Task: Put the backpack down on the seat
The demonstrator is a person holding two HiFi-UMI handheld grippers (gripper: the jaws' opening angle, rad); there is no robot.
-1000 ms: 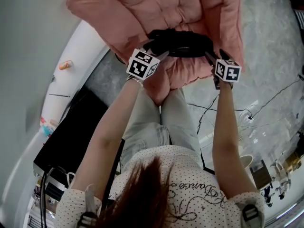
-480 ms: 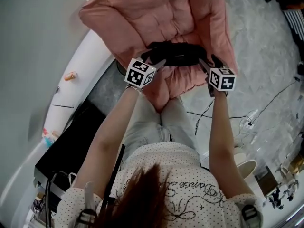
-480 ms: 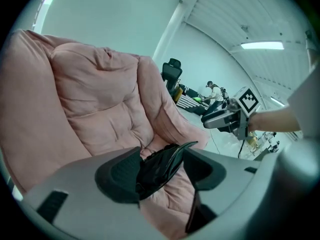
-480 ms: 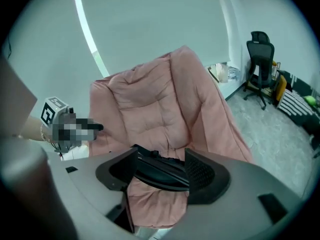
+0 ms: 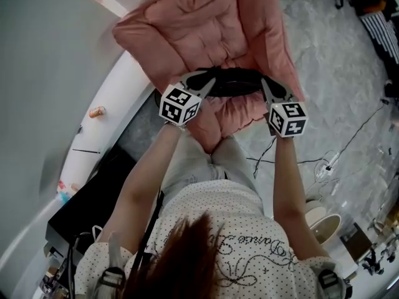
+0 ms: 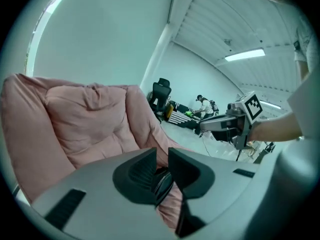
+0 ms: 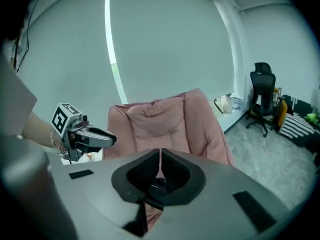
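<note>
At six o'clock on the seat (image 5: 206, 30) lies the backpack (image 5: 234, 81); left gripper (image 5: 207, 84) at its nine o'clock, right gripper (image 5: 268, 88) at three, jaws closing on its straps.

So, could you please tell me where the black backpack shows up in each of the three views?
Head view: backpack, centre, over the pink seat's near edge.
Left gripper view: bottom centre, only a black sliver of it.
Right gripper view: bottom centre, likewise a black sliver.
Shared landmark: the pink seat.
</note>
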